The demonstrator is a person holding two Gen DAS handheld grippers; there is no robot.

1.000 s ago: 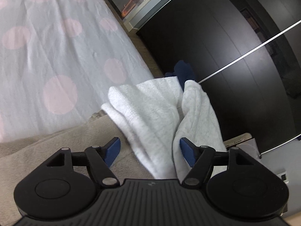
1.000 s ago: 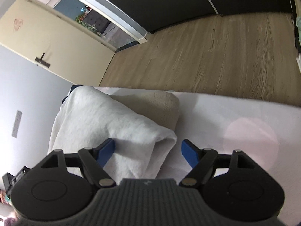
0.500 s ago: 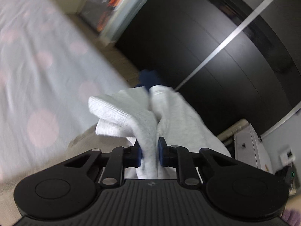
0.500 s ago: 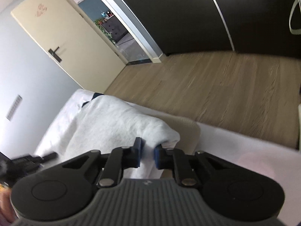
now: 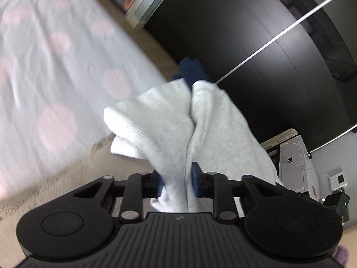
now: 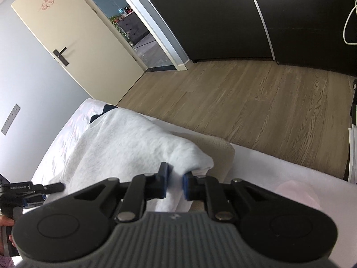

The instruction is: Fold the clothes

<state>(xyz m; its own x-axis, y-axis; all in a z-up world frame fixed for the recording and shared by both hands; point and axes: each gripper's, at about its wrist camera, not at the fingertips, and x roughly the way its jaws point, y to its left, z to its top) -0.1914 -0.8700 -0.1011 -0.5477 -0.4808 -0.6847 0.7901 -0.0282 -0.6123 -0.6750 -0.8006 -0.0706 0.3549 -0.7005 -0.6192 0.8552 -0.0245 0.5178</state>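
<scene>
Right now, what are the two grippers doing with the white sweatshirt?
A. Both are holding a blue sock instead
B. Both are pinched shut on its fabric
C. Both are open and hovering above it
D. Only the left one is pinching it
B: the left gripper has a bunched fold of the white sweatshirt between its blue pads, and the right gripper is pinching the sweatshirt's edge.

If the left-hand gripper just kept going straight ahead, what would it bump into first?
The left gripper is already clamped on the white sweatshirt, so that cloth comes first; beyond it a navy garment, then probably the black wardrobe.
</scene>
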